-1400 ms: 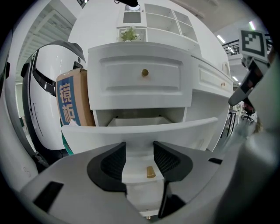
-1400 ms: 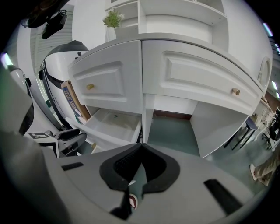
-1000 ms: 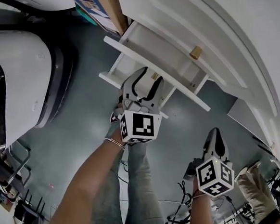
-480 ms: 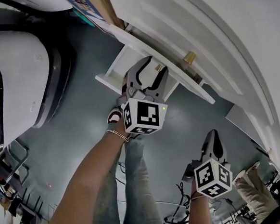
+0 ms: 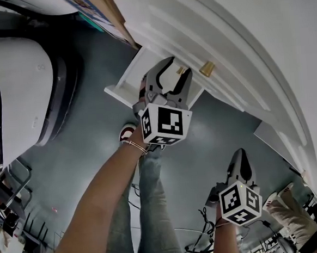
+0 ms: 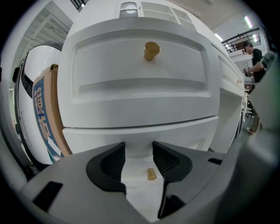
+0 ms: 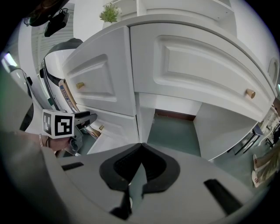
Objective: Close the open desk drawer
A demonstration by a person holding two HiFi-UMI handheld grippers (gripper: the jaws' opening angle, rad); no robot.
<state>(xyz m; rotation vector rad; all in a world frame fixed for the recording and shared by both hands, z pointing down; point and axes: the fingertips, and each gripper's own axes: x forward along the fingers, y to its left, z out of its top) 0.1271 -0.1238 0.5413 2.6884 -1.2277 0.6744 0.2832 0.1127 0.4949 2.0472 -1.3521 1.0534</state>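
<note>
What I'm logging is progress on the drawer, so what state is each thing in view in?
lower drawer: nearly or fully shut; flushness unclear.
upper drawer: shut.
wide drawer: shut.
left gripper: jaws open, just closing slightly, the lower drawer's knob between them, not pinched.
right gripper: jaws shut, empty.

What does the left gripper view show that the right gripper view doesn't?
Left only: a person in the background. Right only: the right gripper, fingers shut; the kneehole; a potted plant on top. Both: the white desk, the upper drawer's brass knob, and the left gripper, fingers open, just closing slightly, gripping nothing.
</note>
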